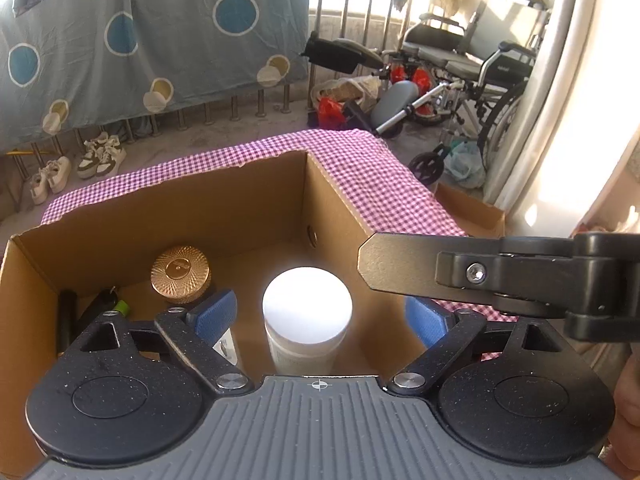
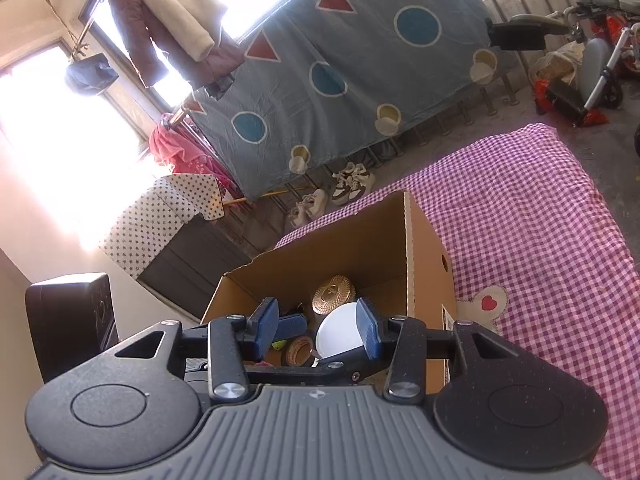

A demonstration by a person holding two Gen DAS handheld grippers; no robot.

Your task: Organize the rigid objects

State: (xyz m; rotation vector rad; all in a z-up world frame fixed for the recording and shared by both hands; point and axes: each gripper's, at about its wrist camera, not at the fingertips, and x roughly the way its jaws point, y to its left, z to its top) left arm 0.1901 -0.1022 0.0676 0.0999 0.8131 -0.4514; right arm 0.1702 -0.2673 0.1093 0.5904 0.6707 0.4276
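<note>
An open cardboard box [image 1: 240, 208] stands on a pink checked cloth [image 1: 380, 176]. Inside it a white jar with a white lid [image 1: 307, 300] stands upright between the blue pads of my left gripper [image 1: 320, 316], which is open with a gap on each side of the jar. A gold ribbed round tin [image 1: 180, 274] sits behind it to the left. The right wrist view looks into the same box [image 2: 428, 264] from above, with the white lid [image 2: 338, 332], the gold tin [image 2: 334, 300] and a tape roll [image 2: 298, 352]. My right gripper [image 2: 318, 322] hovers over the box, open and holding nothing.
A black tube [image 1: 67, 320] and a green-tipped item [image 1: 122, 307] lie at the box's left wall. The right gripper's black plate [image 1: 400, 264] crosses over the box's right rim. Shoes [image 1: 100, 156], a wheelchair [image 1: 480, 64] and a hanging blue sheet [image 1: 140, 40] lie beyond the table.
</note>
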